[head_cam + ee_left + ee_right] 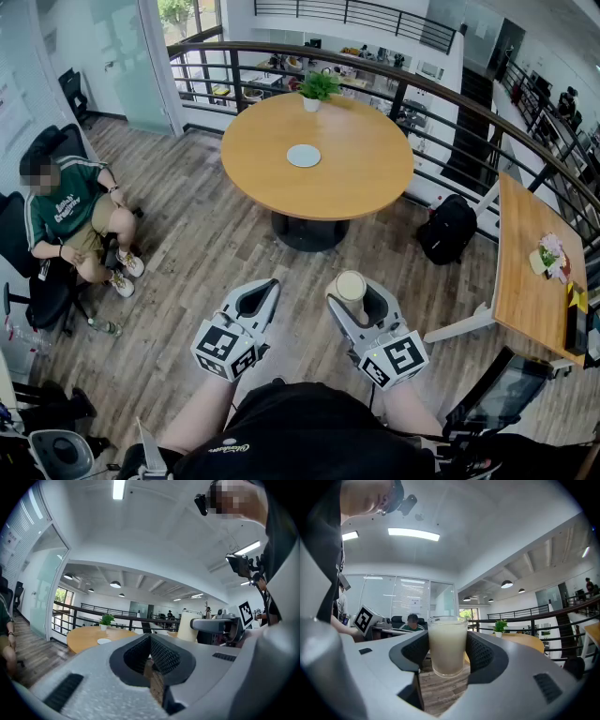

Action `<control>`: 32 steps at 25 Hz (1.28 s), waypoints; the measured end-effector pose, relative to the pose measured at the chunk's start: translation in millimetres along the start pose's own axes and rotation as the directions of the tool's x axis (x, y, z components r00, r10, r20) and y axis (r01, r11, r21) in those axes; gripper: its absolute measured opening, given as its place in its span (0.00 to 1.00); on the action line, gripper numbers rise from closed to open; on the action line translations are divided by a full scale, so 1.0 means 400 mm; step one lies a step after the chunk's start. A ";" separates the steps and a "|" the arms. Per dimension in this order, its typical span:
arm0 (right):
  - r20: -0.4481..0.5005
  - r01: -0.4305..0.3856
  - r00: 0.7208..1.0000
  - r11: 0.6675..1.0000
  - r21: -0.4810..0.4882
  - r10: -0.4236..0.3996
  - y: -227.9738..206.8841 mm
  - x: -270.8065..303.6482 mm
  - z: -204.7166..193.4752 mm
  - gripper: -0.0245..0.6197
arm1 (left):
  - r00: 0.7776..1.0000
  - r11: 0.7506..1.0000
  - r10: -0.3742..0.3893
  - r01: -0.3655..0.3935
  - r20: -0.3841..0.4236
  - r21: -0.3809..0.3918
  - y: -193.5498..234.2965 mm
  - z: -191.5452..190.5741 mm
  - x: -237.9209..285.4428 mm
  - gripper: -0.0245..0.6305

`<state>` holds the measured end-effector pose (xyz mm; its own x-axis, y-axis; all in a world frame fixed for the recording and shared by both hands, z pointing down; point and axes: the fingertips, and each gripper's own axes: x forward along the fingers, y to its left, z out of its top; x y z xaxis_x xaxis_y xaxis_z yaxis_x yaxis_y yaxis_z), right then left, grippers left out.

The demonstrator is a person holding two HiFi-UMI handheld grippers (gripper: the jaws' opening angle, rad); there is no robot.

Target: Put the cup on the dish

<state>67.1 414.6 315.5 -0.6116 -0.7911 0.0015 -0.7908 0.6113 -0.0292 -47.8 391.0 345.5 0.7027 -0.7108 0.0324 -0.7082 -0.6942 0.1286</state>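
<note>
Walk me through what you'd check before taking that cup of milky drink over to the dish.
1. Grip: the right hand-held gripper presses both sides of the cup: ok.
2. Cup upright, drink below its rim: ok.
3. Dish on the round table is bare: ok.
4. Dish within reach: probably not ok, the table stands well ahead.
5. Left hand-held gripper shut, with nothing in it: ok.
6. Potted plant stands apart from the dish: ok.

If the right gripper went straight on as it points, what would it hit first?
Probably the near edge of the round wooden table, led by the clear glass cup of milky drink in the right gripper; relative height is unclear.
</note>
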 end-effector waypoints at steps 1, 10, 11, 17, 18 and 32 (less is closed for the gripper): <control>0.000 0.002 1.000 1.000 -0.003 -0.002 -0.005 0.001 0.001 0.42 | 1.000 1.000 0.000 0.000 0.000 0.001 0.001 0.001 0.004 0.03; -0.003 0.001 1.000 1.000 -0.016 -0.001 -0.022 0.000 0.002 0.42 | 1.000 1.000 -0.009 0.009 -0.009 -0.001 -0.012 0.006 0.028 0.03; -0.004 0.000 1.000 1.000 -0.016 0.000 -0.024 -0.001 0.001 0.42 | 1.000 1.000 -0.011 0.011 -0.010 -0.001 -0.014 0.007 0.031 0.03; -0.014 -0.007 1.000 1.000 0.012 0.007 -0.033 -0.008 -0.002 0.42 | 1.000 1.000 -0.008 0.008 -0.016 0.005 -0.023 -0.003 0.037 0.03; -0.012 -0.009 1.000 1.000 0.021 0.009 -0.036 -0.012 -0.001 0.42 | 1.000 1.000 -0.007 0.007 -0.019 0.006 -0.026 -0.004 0.039 0.03; 0.011 -0.027 1.000 0.999 0.036 0.027 -0.118 -0.112 0.004 0.42 | 0.999 1.000 0.023 -0.023 -0.027 0.009 -0.131 -0.022 0.097 0.03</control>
<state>132.0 421.0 315.0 -0.6322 -0.7747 -0.0107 -0.7727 0.6314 -0.0655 17.1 400.9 348.6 0.6879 -0.7231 0.0626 -0.7245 -0.6789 0.1190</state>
